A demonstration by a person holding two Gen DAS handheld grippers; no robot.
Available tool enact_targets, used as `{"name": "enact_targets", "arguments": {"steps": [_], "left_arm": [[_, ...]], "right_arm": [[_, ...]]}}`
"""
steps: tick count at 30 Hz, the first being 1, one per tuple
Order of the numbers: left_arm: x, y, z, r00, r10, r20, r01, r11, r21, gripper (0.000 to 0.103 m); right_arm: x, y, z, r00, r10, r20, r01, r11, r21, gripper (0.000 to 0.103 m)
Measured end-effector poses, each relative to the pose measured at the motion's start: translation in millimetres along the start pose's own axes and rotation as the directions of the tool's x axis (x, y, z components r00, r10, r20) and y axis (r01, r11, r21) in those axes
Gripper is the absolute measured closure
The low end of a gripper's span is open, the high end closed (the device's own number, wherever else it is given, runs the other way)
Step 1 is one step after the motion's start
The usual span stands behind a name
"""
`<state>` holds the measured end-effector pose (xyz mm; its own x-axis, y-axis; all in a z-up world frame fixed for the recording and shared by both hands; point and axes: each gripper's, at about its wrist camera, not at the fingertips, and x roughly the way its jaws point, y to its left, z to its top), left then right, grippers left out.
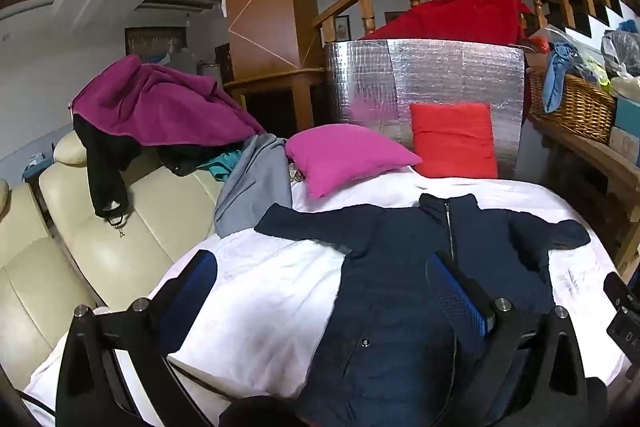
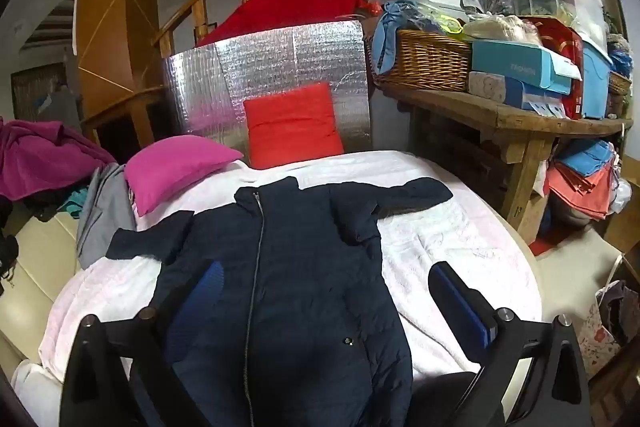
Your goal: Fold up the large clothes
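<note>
A quilted navy zip-front puffer jacket (image 2: 296, 267) lay flat, sleeves spread, on the white fleecy bed cover (image 2: 460, 247). Both the left gripper (image 1: 320, 291) and right gripper (image 2: 324, 299) hung above it, fingers wide apart, gripping nothing. At two o'clock, a woven wicker basket (image 2: 424, 61) held blue cloth and plastic bags.

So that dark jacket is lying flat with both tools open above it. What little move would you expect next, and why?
Probably the right tool reaches toward the spread right sleeve to fold it inward. The navy jacket lies zipped and flat on the white blanket, both sleeves are out, and neither tool, including the left tool, holds anything.
</note>
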<state>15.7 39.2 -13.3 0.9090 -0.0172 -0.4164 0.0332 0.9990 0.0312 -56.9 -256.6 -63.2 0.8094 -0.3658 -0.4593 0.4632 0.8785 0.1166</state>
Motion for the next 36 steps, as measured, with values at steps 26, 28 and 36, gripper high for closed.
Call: {"name": "enact_targets", "arguments": {"steps": [26, 28, 36], "left_arm": [[7.3, -19.4, 6.4, 0.999, 0.033, 0.019, -0.034, 0.999, 0.026, 0.0], [7.0, -18.5, 6.0, 0.999, 0.035, 0.022, -0.035, 0.999, 0.023, 0.0], [7.0, -12.1, 4.8, 0.999, 0.039, 0.025, -0.04, 0.999, 0.004, 0.0]], "right_arm": [[0.7, 7.0, -0.1, 1.0, 0.01, 0.0, -0.01, 1.0, -0.023, 0.0], [-0.1, 8.0, 0.0, 1.0, 0.01, 0.001, -0.01, 1.0, -0.025, 0.0], [-0.9, 14.7, 2.3, 1.0, 0.015, -0.006, -0.016, 0.999, -0.035, 0.0]]}}
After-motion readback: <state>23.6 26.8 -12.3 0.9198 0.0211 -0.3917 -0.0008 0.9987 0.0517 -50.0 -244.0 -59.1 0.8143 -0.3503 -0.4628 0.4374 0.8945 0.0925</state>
